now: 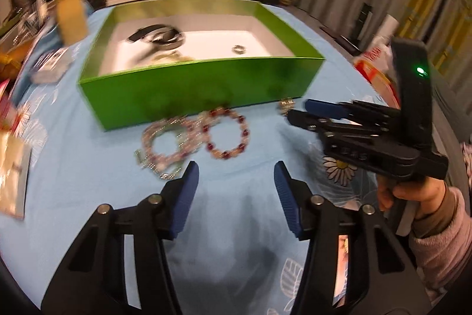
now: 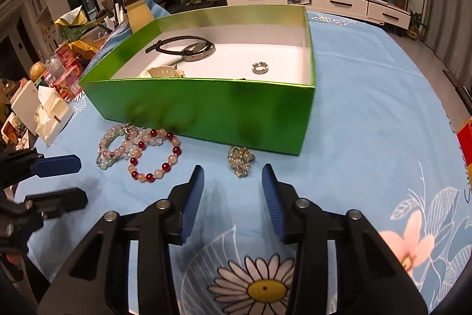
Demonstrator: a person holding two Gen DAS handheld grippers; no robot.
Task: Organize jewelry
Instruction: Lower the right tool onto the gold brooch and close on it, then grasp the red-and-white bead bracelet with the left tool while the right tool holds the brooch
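Left gripper (image 1: pixel 236 170): fingers spread wide, nothing between them; held low over the light-blue floral cloth (image 2: pixel 368 114) on the counter, pointing toward the beaded pieces.
Right gripper (image 2: pixel 233 176): fingers parted, empty; the small gold-and-silver chain cluster (image 2: pixel 240 161) lies on the cloth just ahead of the gap, untouched.
Box: open green cardboard box with white floor (image 2: pixel 206 105) sits on the cloth, well beyond both grippers.
Box contents: black strap with round metal-rimmed piece (image 2: pixel 188 47), a small silver ring (image 2: pixel 260 68), a cream-coloured band (image 2: pixel 165 72) near the front wall.
Outside box, left group: red-and-pale bead bracelet (image 2: pixel 155 155) flat on the cloth, touching a heap of pink and pale bead strands (image 2: pixel 116 146); both just in front of the box's front wall.
Outside box, right: chain cluster near the same wall, apart from the bracelets.
Image note: left wrist view is motion-blurred; bead detail taken from right wrist view.
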